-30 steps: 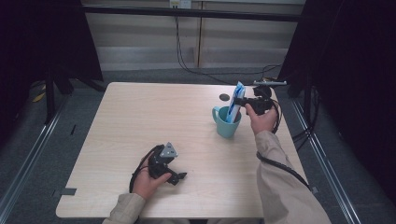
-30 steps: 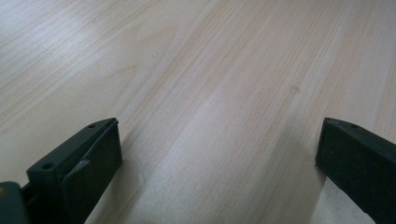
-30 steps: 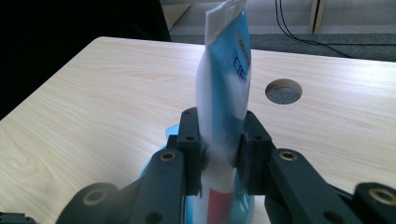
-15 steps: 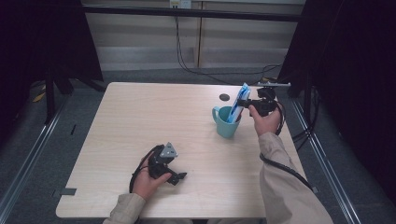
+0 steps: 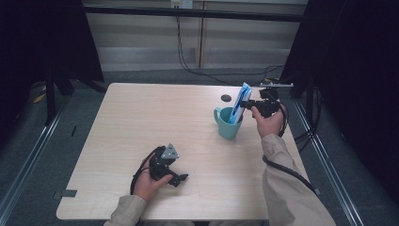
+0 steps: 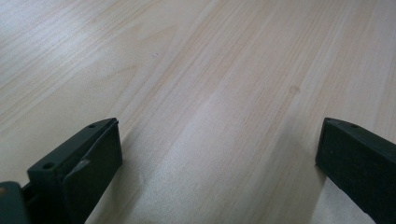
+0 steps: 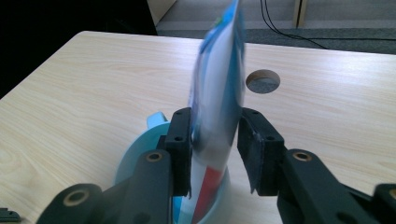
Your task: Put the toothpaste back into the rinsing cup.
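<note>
Standing nearly upright in the teal mug [image 5: 229, 125] at the table's [image 5: 141, 122] far right, the blue tube [image 5: 241, 104] sits clamped between the right gripper [image 7: 215, 144] jaws, while the left gripper [image 5: 170, 168] rests wide open, empty, near left.

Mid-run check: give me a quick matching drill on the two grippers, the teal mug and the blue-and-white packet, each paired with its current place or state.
Things:
1. left gripper
2. right gripper
3. teal ceramic mug
4. blue-and-white flat packet

States:
A. stands upright with its lower end inside the mug
B. jaws wide apart over bare light wooden table
C. sits on the table near the round cable hole
D. jaws on either side of the packet

Pairs: 1-B, 2-D, 3-C, 4-A
</note>
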### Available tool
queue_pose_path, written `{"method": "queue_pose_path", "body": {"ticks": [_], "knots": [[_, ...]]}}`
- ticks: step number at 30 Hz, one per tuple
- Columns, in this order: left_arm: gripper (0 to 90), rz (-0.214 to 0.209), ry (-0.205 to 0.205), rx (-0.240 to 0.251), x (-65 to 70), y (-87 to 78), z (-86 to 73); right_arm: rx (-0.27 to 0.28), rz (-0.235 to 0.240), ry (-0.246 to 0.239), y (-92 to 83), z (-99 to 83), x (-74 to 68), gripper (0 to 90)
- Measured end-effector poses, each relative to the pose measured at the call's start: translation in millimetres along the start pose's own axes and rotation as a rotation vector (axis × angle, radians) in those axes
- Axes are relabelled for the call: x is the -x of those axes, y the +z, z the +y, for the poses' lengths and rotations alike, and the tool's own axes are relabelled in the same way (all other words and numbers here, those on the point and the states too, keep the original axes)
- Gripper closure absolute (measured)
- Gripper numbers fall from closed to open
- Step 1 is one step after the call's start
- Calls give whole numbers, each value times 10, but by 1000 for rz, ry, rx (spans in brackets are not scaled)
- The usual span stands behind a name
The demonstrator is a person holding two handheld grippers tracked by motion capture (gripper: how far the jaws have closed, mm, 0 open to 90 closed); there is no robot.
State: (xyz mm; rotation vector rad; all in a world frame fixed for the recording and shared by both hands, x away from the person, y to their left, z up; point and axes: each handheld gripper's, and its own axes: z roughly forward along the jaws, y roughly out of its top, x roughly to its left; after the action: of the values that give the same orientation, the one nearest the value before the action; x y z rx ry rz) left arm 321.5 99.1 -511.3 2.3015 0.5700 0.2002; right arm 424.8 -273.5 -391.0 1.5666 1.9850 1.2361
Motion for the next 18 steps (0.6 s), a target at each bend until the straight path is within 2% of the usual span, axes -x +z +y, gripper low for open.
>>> {"method": "queue_pose_path", "body": {"ticks": [9,12,18], "knots": [[1,0,0,0,0,0,0,-4,-6,3,-31,-10,13,622],[1,0,0,0,0,0,0,-3,-10,-2,-44,-8,17,578],[1,1,0,1,0,1,-1,5,-17,-27,-98,-36,15,418]]}}
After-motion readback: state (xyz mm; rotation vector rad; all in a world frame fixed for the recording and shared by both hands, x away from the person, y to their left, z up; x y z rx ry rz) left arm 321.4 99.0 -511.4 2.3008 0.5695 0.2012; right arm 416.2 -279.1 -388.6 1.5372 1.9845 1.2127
